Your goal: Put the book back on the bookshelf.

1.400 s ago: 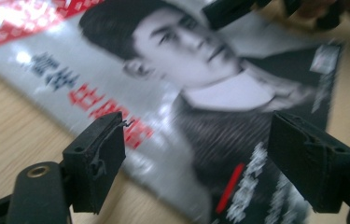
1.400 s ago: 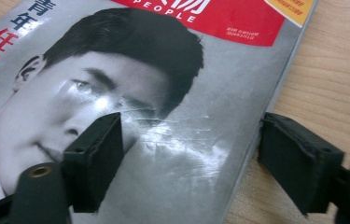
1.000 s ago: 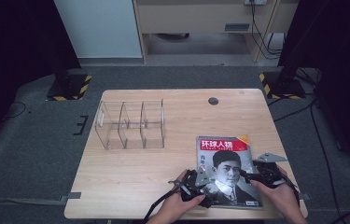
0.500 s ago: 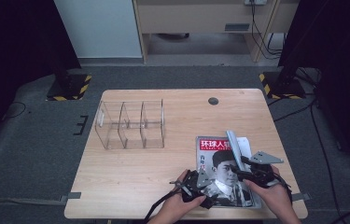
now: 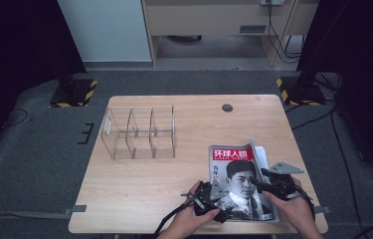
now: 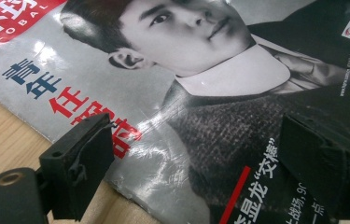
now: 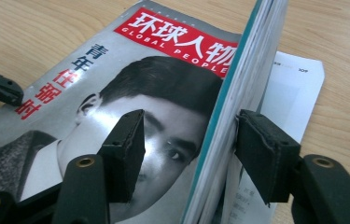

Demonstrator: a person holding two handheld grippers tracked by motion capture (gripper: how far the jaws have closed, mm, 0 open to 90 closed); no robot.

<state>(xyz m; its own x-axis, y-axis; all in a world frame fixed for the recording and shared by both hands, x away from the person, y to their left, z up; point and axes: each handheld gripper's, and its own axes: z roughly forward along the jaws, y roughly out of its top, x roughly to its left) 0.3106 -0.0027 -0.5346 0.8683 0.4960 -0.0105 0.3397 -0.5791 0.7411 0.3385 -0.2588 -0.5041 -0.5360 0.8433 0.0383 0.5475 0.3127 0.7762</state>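
One magazine [image 5: 238, 181] lies at the table's [image 5: 149, 184] near right corner, cover up, its right edge lifted into a standing wad of pages [image 7: 238, 116]. Your right gripper [image 7: 189, 149] straddles that wad: the jaws have just been closing, one pad touching its outer side, the other still off the cover, so a half-wide gape with no clamp yet. One loose white sheet [image 7: 294, 88] lies flat under the lifted edge. Your left gripper [image 6: 196, 158] sits at the cover's lower left; jaws spread wide, low over the cover, nothing between them. One clear organizer [image 5: 139, 132] with three compartments stands well apart at the far left. One round grommet [image 5: 227, 107] near the far edge. Two hands, two grippers.
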